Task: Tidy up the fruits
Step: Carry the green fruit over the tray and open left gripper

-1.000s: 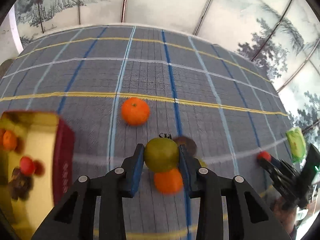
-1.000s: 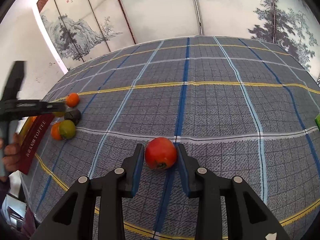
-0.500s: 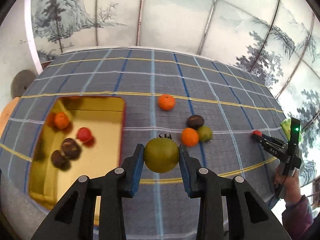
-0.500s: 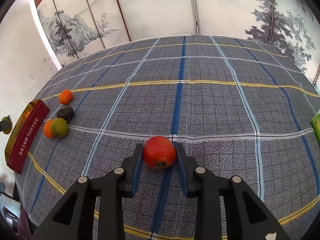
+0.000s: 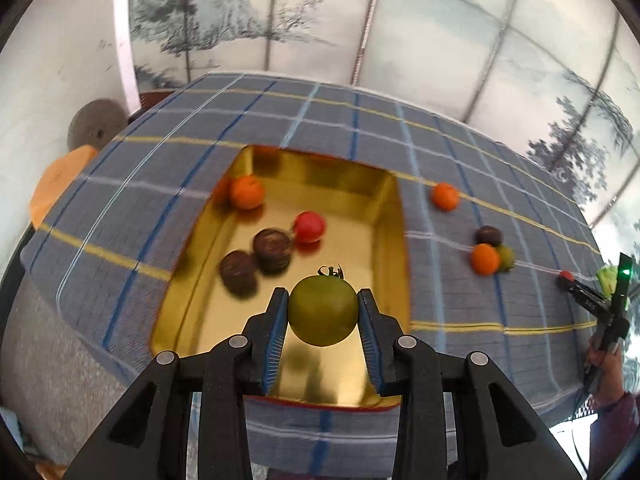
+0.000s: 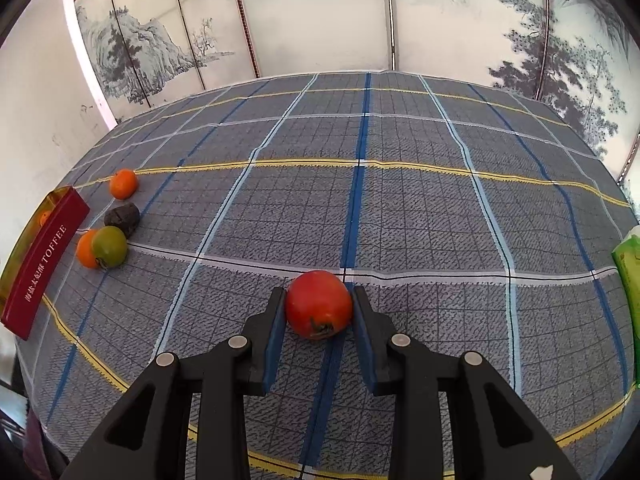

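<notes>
My left gripper (image 5: 323,312) is shut on a green tomato (image 5: 323,310) and holds it above the near part of a gold tin tray (image 5: 382,240). The tray holds an orange (image 5: 246,192), a red tomato (image 5: 308,227) and two dark fruits (image 5: 272,245). My right gripper (image 6: 319,308) is shut on a red tomato (image 6: 319,304) low over the plaid cloth. An orange (image 6: 123,184), a dark fruit (image 6: 122,216), a green fruit (image 6: 109,246) and another orange (image 6: 85,249) lie on the cloth beside the tray's red side (image 6: 44,264).
The plaid tablecloth (image 6: 400,208) covers the table. A green packet (image 6: 628,280) lies at its right edge. Painted screen panels stand behind. The right gripper (image 5: 592,300) and a hand show at the far right of the left wrist view.
My left gripper has carried the green tomato up and left, from among the loose fruits to above the tray. My right gripper has stayed shut on the red tomato, almost still.
</notes>
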{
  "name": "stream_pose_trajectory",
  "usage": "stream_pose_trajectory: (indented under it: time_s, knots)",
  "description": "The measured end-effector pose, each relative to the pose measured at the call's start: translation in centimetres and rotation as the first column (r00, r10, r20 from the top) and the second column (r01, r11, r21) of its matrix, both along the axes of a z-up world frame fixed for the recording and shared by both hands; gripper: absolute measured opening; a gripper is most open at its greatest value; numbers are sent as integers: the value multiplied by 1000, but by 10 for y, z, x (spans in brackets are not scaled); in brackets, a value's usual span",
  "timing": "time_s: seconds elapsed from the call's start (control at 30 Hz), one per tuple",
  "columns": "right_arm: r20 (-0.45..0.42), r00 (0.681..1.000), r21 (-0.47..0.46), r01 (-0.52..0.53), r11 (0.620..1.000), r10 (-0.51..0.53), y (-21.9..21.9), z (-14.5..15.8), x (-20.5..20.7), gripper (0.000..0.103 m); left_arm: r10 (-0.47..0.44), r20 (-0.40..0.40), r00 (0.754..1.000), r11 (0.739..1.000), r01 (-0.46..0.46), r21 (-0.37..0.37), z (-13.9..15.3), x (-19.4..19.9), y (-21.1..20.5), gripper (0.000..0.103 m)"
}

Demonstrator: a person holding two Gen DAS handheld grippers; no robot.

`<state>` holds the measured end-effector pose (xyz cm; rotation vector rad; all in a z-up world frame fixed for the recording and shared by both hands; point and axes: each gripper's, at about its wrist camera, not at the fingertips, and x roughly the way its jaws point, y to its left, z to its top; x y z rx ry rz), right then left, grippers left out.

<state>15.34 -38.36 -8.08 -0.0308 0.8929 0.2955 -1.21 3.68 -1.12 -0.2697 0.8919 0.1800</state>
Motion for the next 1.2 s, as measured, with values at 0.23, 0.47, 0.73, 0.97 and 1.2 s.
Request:
stream_pose_trajectory:
  time_s: [0.23,0.47,0.73,0.97,1.2]
  knots:
    - [0,1000,-3,0,1000,0,0,0,0,30,11,-10,1000,1000,-10,14,-10,-2,6,36]
    - [0,1000,1,0,1000,0,0,0,0,30,-28,-10,1000,997,29,66,-15,4,-12,36]
    - [-1,1000,2,0,1000,0,0,0,0,30,-42,-25,999,995,44,94,-25,10,-21,36]
    - [0,1000,1,0,1000,0,0,0,0,30,-33,-27,999,992,36,124,-29,14,-20,36]
    - [0,1000,1,0,1000,0,0,0,0,30,-27,-32,999,988,31,154,-34,18,-19,36]
